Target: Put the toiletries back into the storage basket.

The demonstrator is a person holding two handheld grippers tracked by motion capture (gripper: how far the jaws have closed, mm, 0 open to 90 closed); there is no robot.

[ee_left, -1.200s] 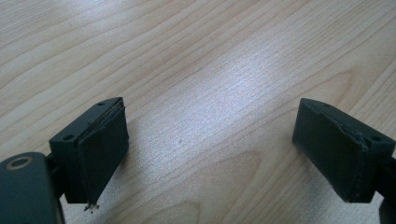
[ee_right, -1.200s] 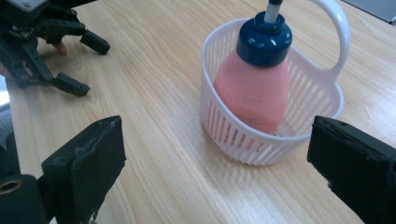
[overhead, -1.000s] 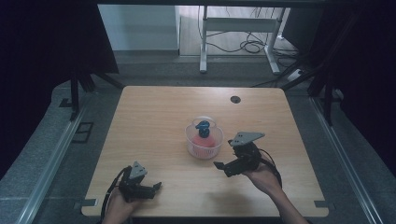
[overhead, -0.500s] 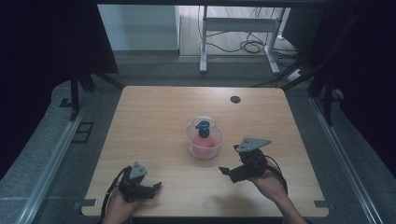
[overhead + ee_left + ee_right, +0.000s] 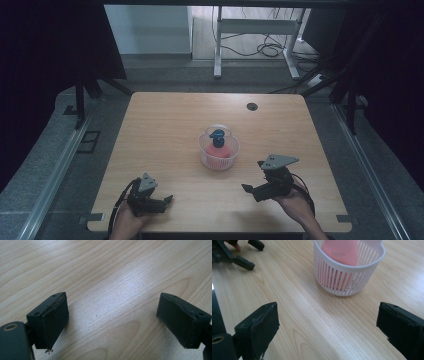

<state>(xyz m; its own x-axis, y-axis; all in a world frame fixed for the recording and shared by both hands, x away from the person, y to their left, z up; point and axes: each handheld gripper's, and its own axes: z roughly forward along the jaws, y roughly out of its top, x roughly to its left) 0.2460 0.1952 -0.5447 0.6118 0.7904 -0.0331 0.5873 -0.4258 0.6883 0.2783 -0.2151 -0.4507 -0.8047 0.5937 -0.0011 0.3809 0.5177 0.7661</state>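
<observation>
Resting low near the table's (image 5: 165, 125) front edge, left claw (image 5: 162, 201) and right claw (image 5: 248, 189) both spread, empty.

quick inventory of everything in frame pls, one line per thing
light wooden table: 1, pale wood grain, centre of the high view.
white slotted plastic basket: 1, white, middle of the table, between the two hand-held grippers and farther from the person.
pink plastic item: 1, pink, inside the basket.
blue object: 1, blue, on top of the pink item; too small to identify.
round black cable grommet: 1, black, far right part of the table.
white metal frame: 1, white, on the floor beyond the table, cables around it.
left hand-held gripper: 1, black, near left edge, jaws apart.
right hand-held gripper: 1, black, near right, jaws apart, facing the basket.
</observation>
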